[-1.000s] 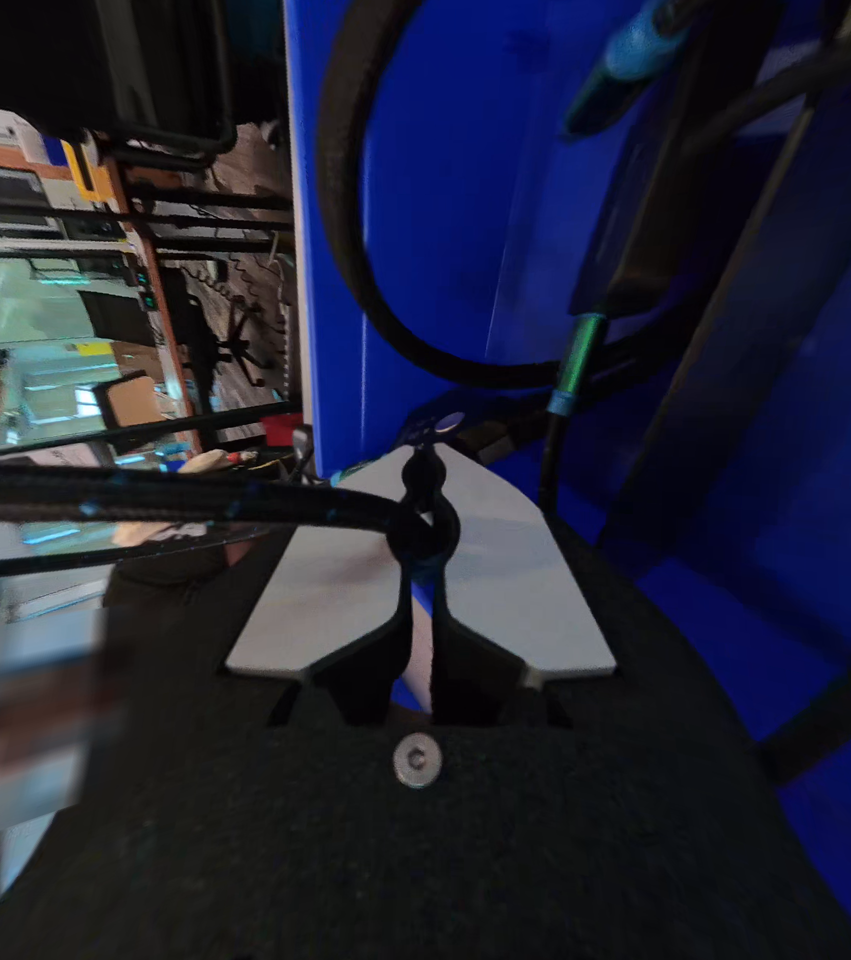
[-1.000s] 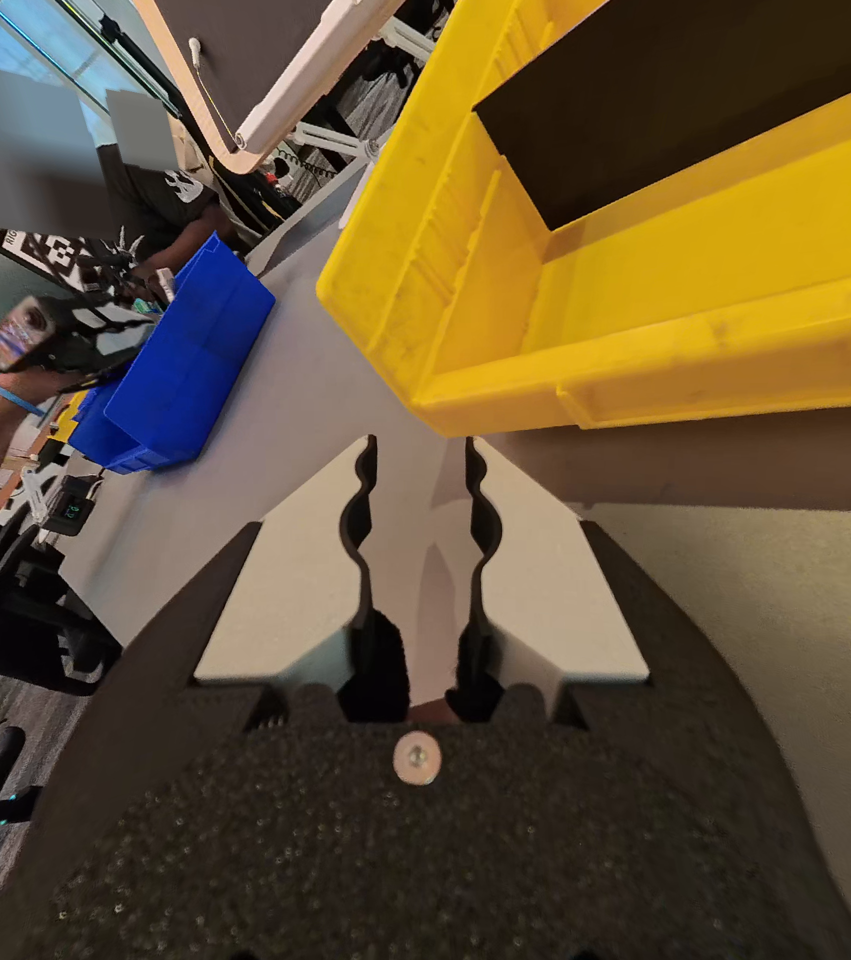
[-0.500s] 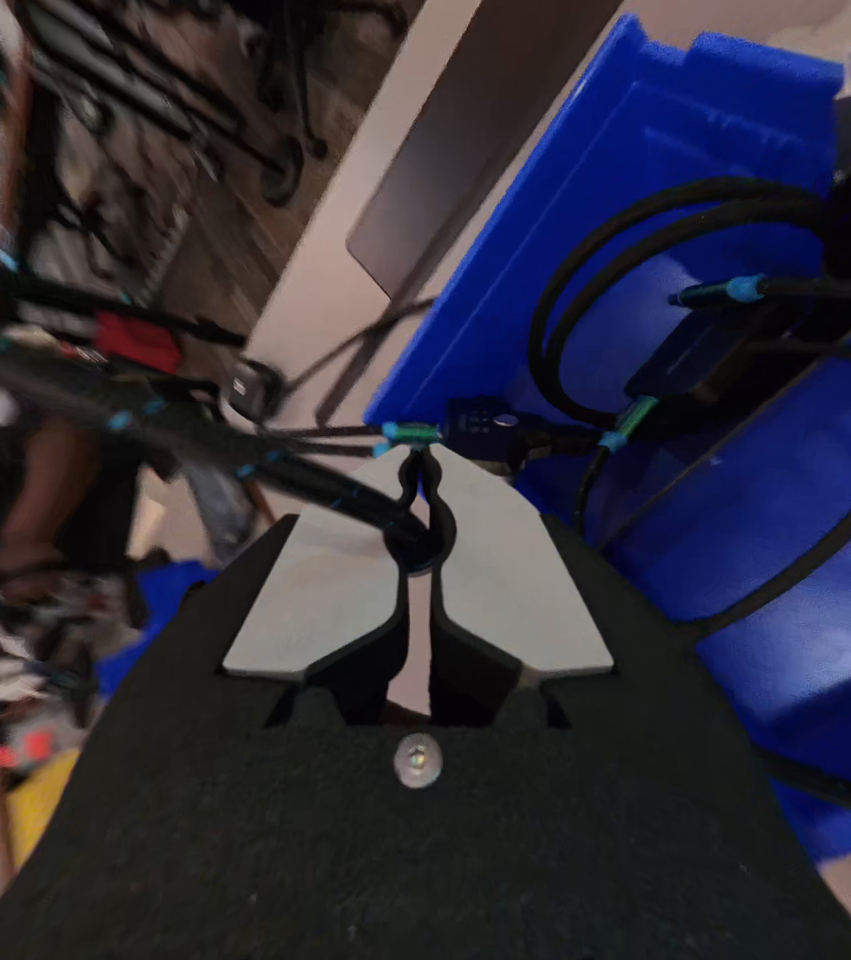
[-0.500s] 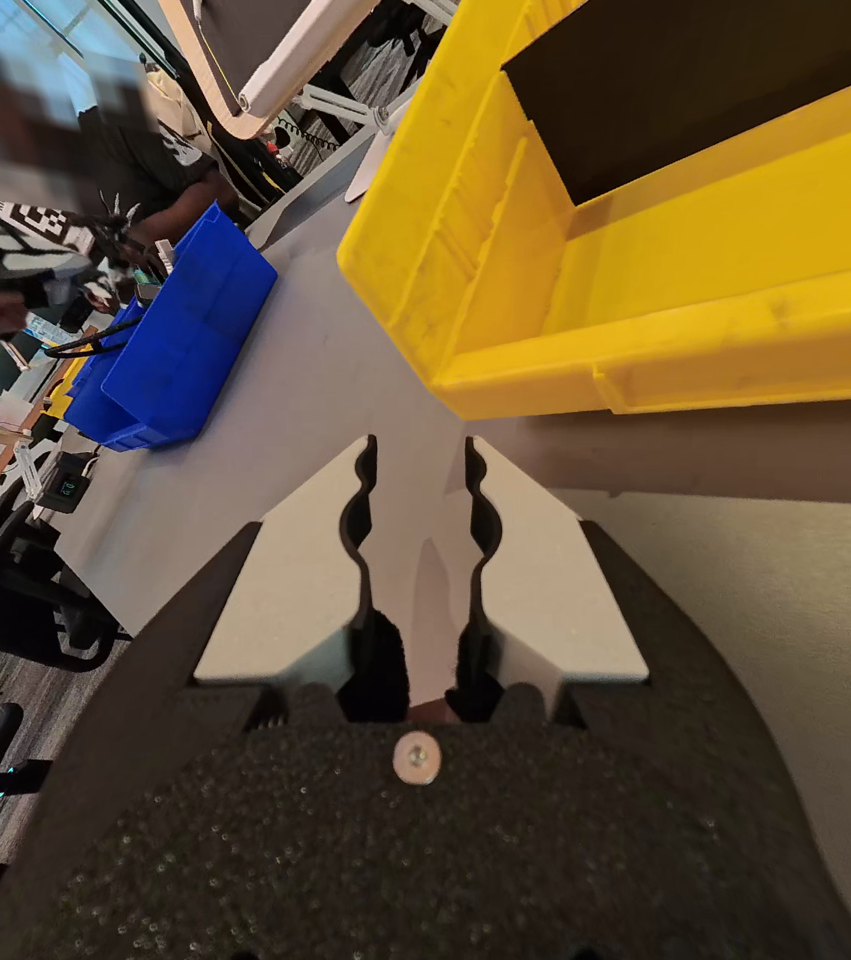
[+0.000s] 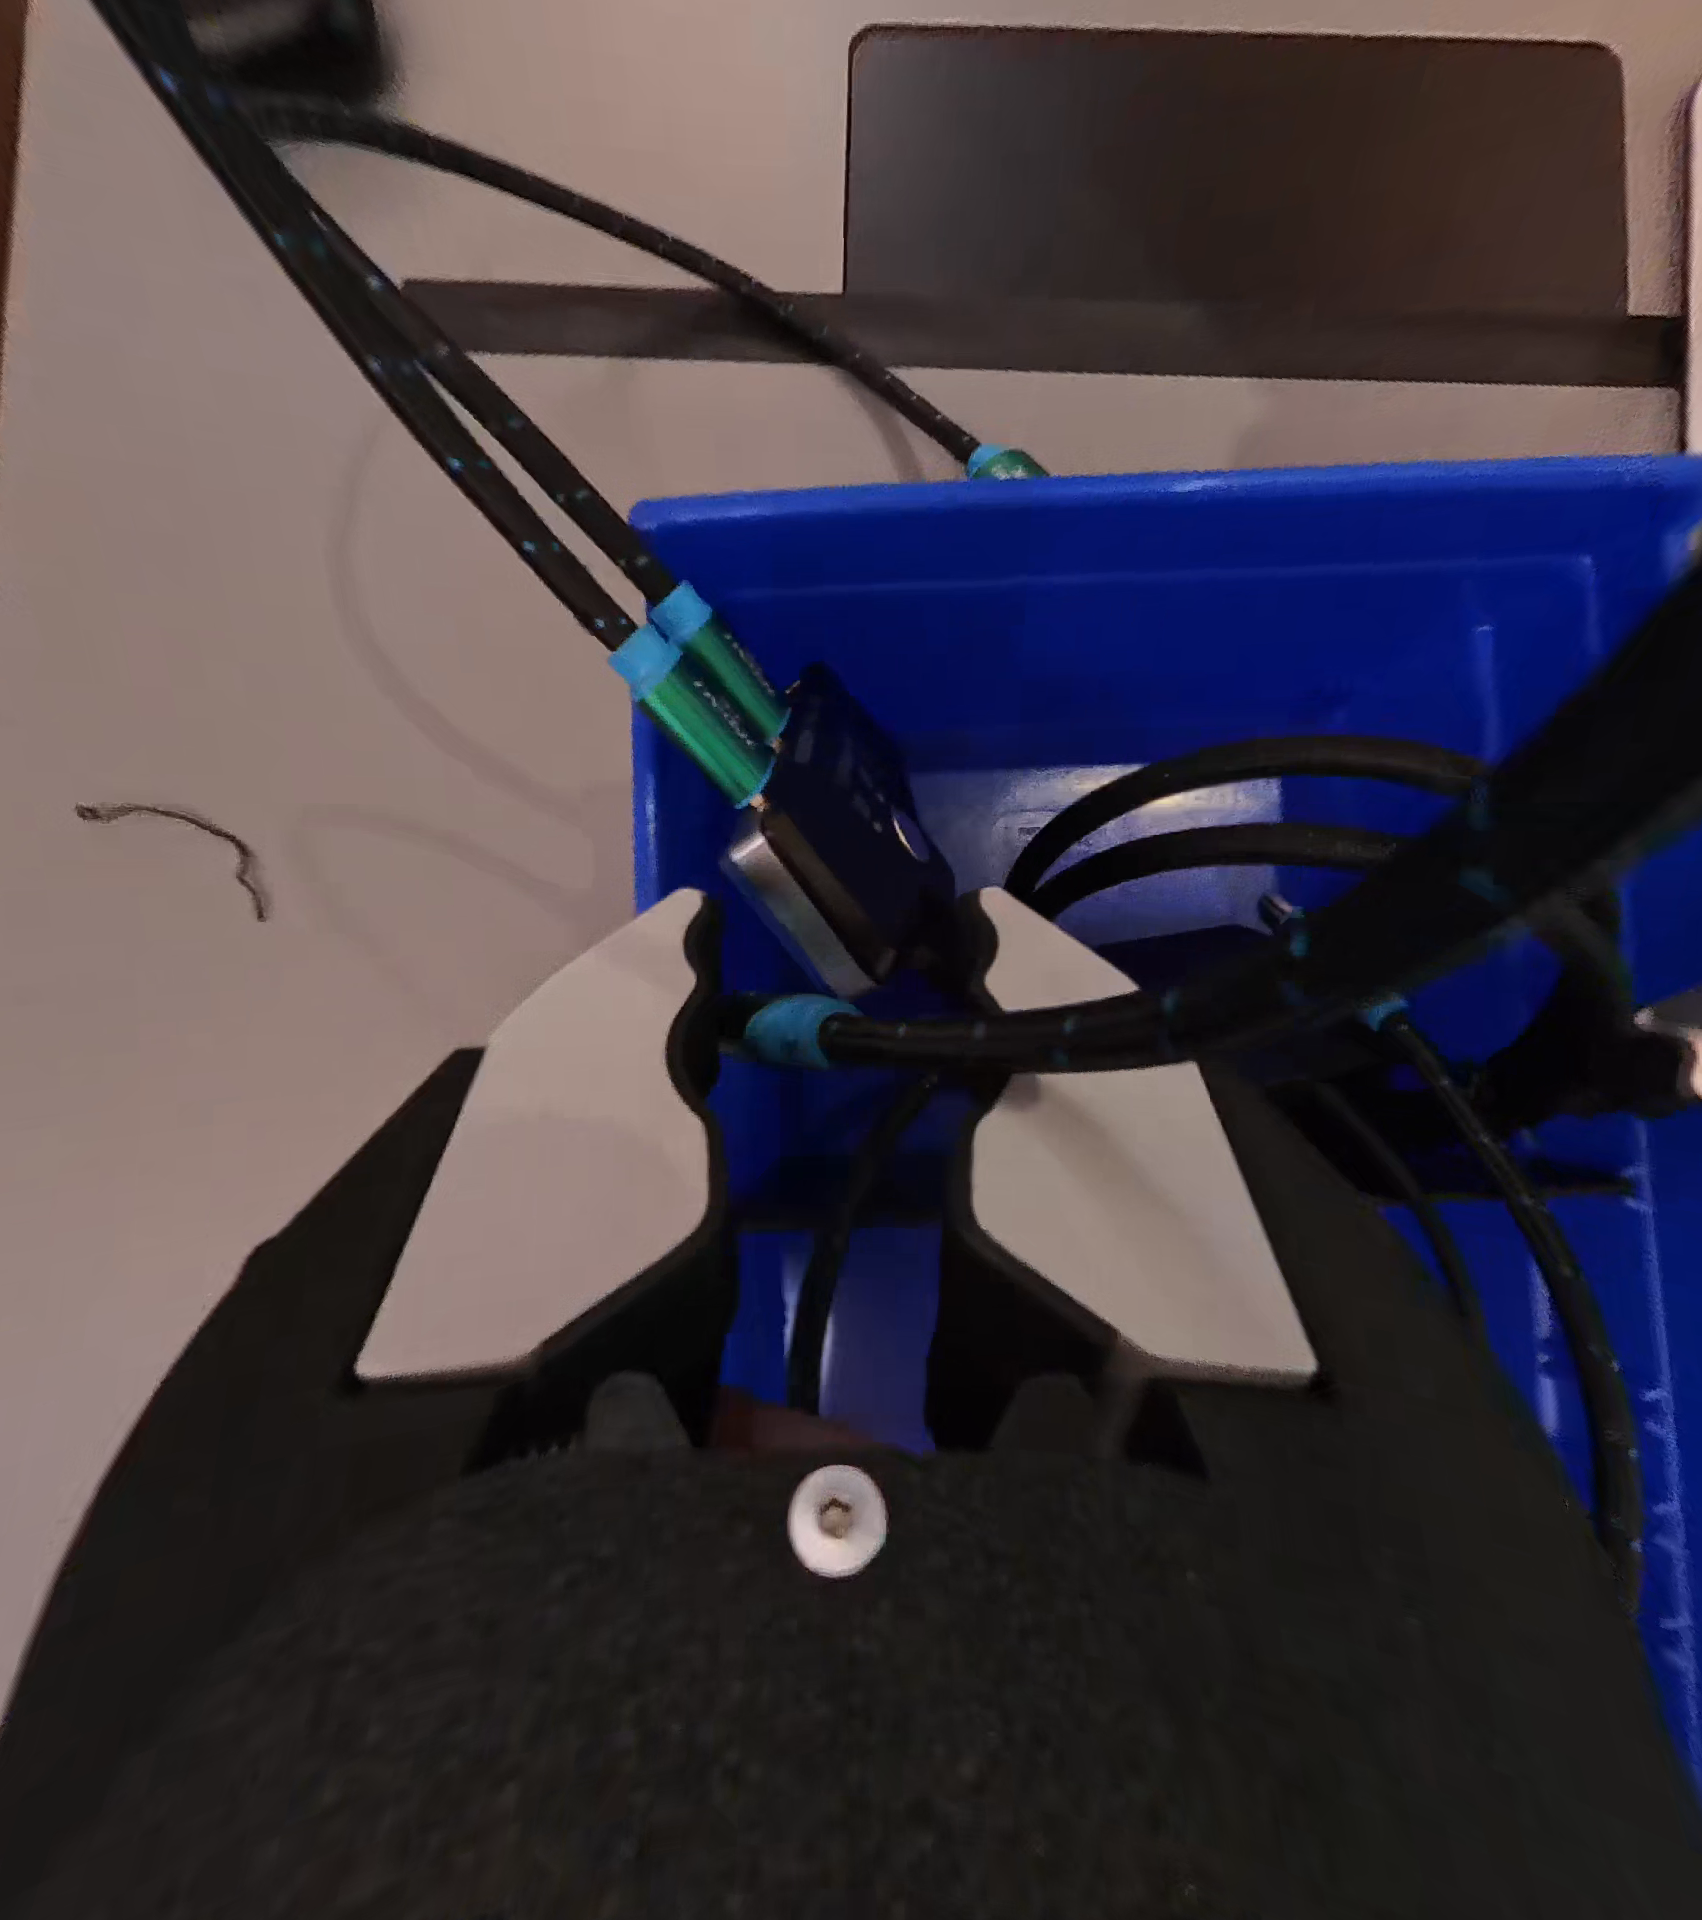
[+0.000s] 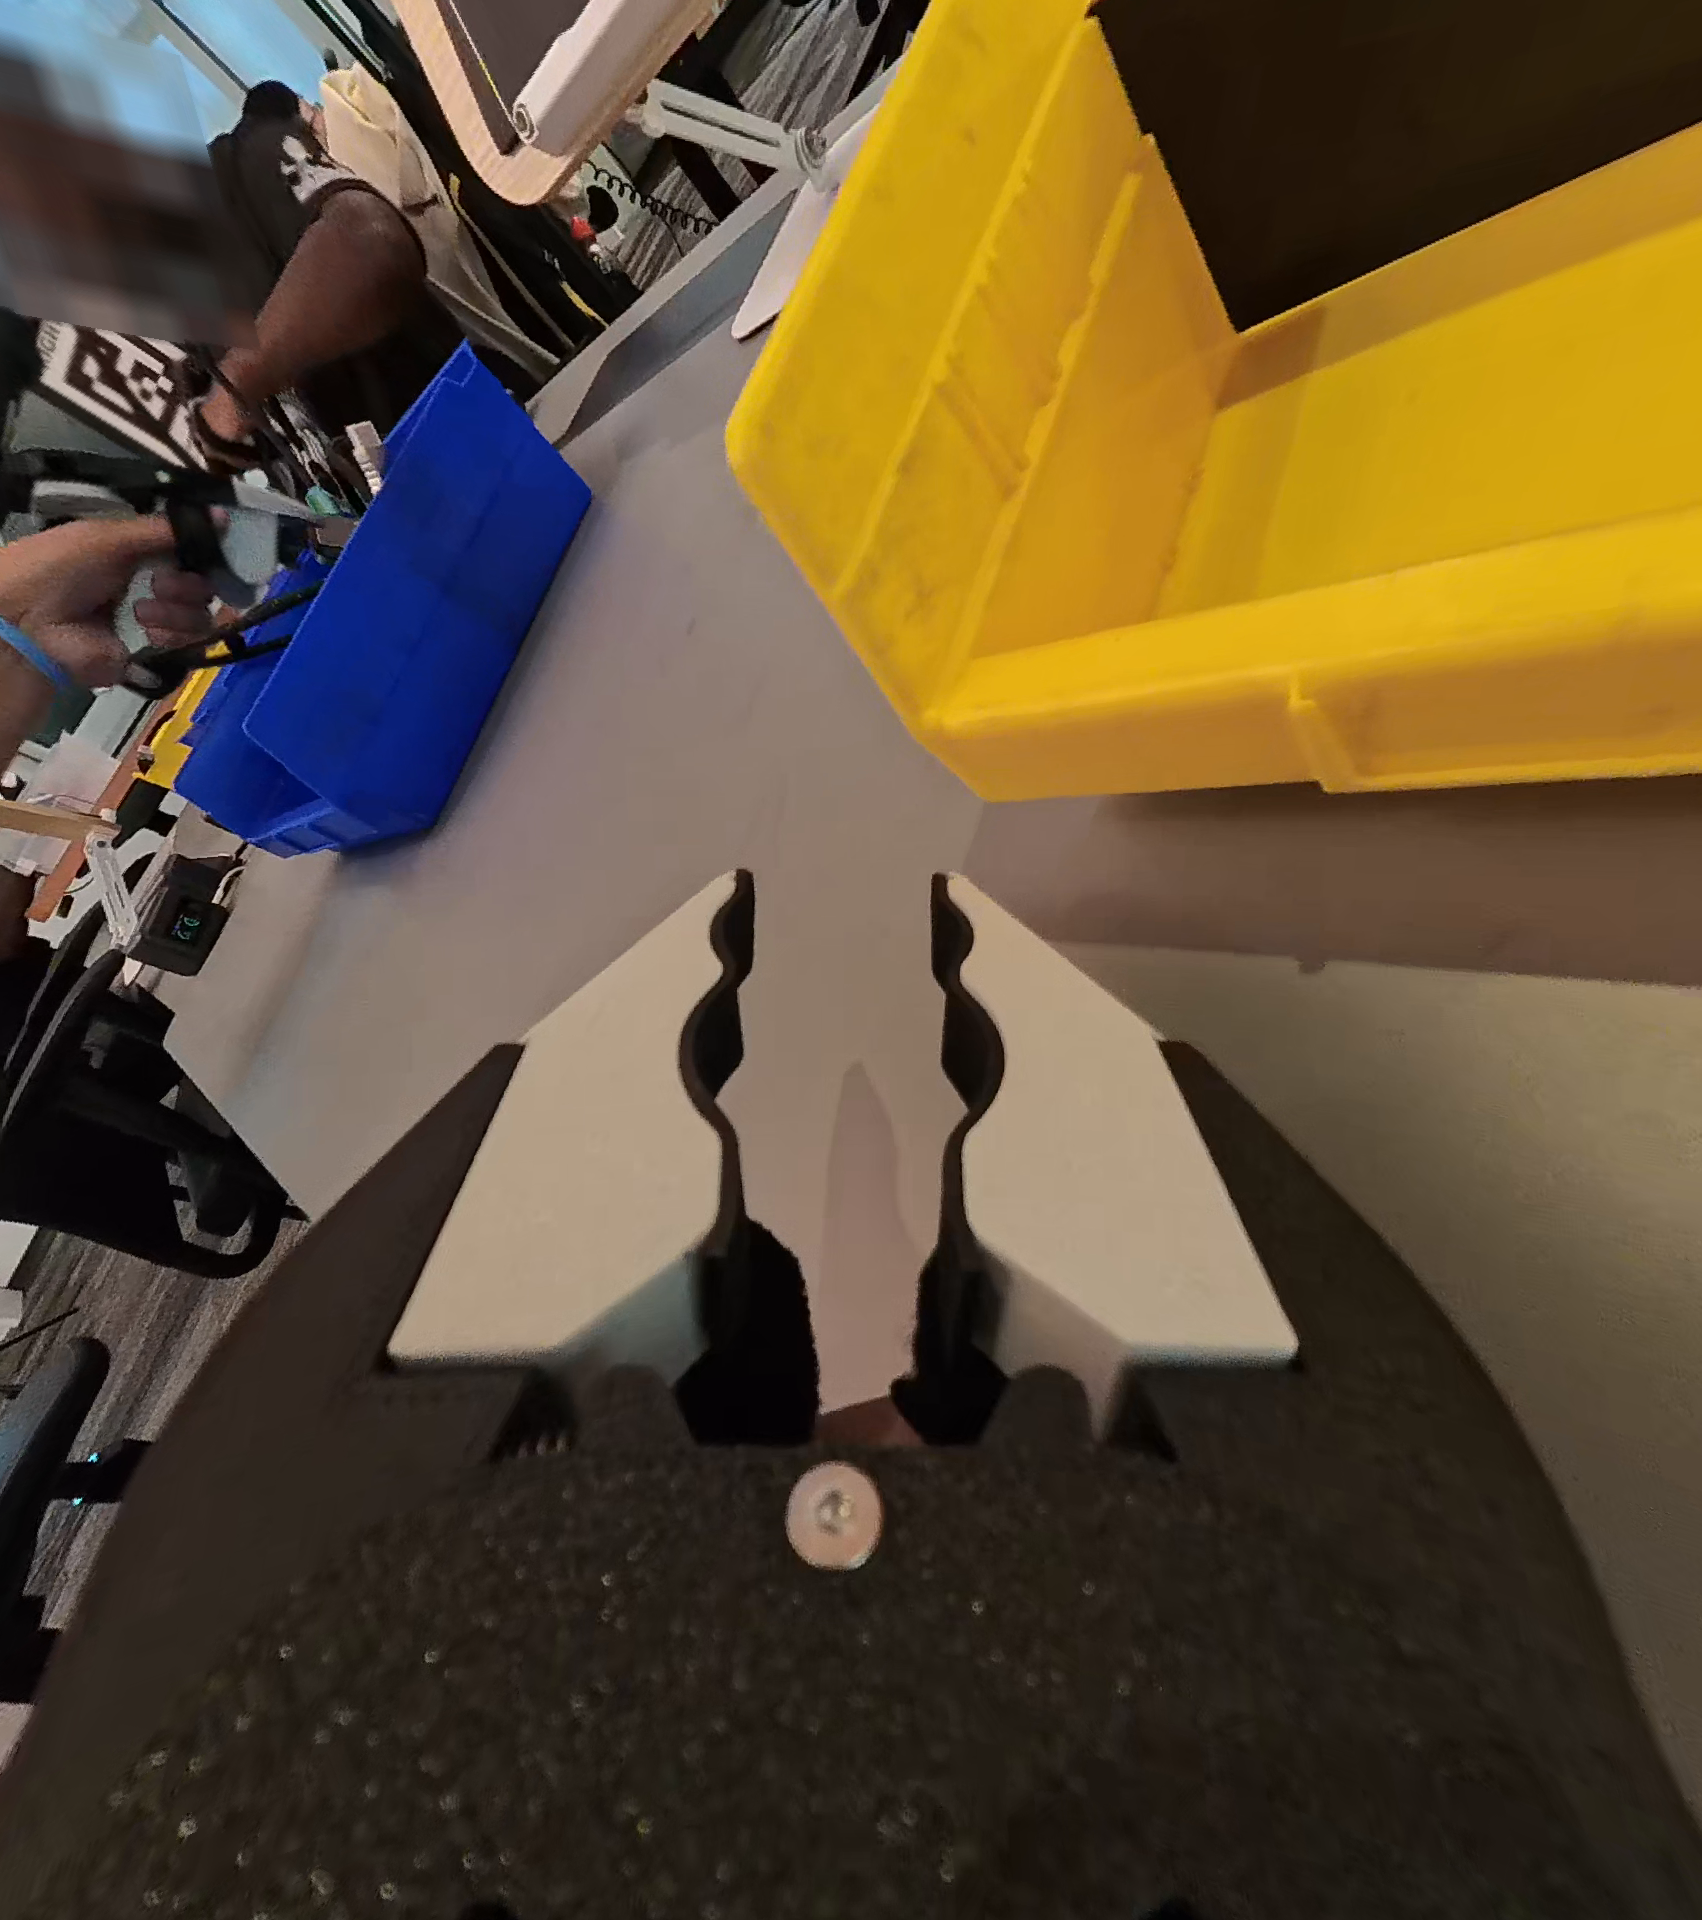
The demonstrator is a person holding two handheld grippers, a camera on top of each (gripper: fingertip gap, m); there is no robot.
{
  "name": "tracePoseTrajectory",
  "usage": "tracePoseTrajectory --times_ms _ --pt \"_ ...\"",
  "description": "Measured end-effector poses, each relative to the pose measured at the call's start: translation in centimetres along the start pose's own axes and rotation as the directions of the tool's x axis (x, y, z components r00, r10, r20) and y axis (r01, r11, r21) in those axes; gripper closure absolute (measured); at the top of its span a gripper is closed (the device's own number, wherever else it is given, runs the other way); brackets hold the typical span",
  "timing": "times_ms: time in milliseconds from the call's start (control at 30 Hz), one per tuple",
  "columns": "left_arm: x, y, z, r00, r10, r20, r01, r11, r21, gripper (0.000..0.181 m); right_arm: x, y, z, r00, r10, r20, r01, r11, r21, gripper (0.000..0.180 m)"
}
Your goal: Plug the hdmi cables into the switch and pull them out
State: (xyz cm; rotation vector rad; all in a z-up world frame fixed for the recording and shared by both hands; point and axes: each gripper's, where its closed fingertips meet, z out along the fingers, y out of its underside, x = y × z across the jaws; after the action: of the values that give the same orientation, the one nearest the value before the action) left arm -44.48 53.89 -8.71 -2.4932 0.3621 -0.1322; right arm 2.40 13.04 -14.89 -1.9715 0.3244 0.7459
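In the left wrist view, a small dark blue switch (image 5: pixel 852 800) hangs tilted over the near left corner of a blue bin (image 5: pixel 1138 499). Two braided black cables with green plugs (image 5: pixel 712 707) sit in its upper end. My left gripper (image 5: pixel 842 914) is open just below the switch. A braided cable with a blue collar (image 5: pixel 982 1039) lies across the gap between the jaws, ungripped. A third green plug (image 5: pixel 1008 462) rests on the bin's far rim. My right gripper (image 6: pixel 842 894) is open and empty over the grey table (image 6: pixel 722 675).
A yellow bin (image 6: pixel 1034 520) stands close ahead-right of the right gripper. The blue bin (image 6: pixel 411 644) shows farther left, with a hand holding the left gripper (image 6: pixel 203 499) over it. More black cables coil inside the bin. A dark flat pad (image 5: pixel 1242 177) lies beyond it. The tips of one gripper are about 65 cm away from the tips of the other.
My left gripper was shut on the braided cable and has opened, letting it go. Its view has swung to look down on the bin and switch. The right gripper has barely moved.
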Motion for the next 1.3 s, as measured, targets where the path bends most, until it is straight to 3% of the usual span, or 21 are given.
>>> tracePoseTrajectory --times_ms 267,533,700,800,1033,1167,1300 --pt "-0.5 -0.4 2.2 0.998 -0.012 0.055 0.017 0.997 -0.081 0.139 -0.4 0.2 0.0 0.999 0.033 0.041 -0.032 0.999 -0.013 0.146" --pt "-0.7 -1.5 1.6 0.988 0.051 0.148 -0.052 0.999 0.007 0.151 -1.8 0.6 0.3 0.983 0.115 0.145 -0.109 0.993 -0.05 0.145" --pt "-0.3 -5.5 -2.5 0.964 0.14 0.226 -0.179 0.97 0.164 0.155 -1.8 0.3 0.1 0.984 0.102 0.143 -0.098 0.995 -0.036 0.145" --pt "-0.7 -8.5 -5.8 0.968 0.125 0.219 -0.18 0.951 0.252 0.157 -1.8 0.2 0.0 0.984 0.102 0.144 -0.099 0.995 -0.027 0.145" --pt "-1.3 -15.6 -13.3 0.982 0.104 0.159 -0.167 0.873 0.457 0.16 -2.2 0.0 0.0 0.99 0.049 0.133 -0.048 0.999 -0.008 0.145" --pt "-0.2 -19.0 -17.1 0.978 0.164 0.129 -0.209 0.804 0.557 0.161 -2.5 -0.3 0.0 0.991 0.009 0.132 -0.011 1.0 0.014 0.145" --pt "3.8 -20.0 -18.6 0.96 0.28 -0.013 -0.216 0.768 0.602 0.161 -2.7 -0.6 -0.2 0.991 -0.003 0.134 -0.001 1.0 0.03 0.145"
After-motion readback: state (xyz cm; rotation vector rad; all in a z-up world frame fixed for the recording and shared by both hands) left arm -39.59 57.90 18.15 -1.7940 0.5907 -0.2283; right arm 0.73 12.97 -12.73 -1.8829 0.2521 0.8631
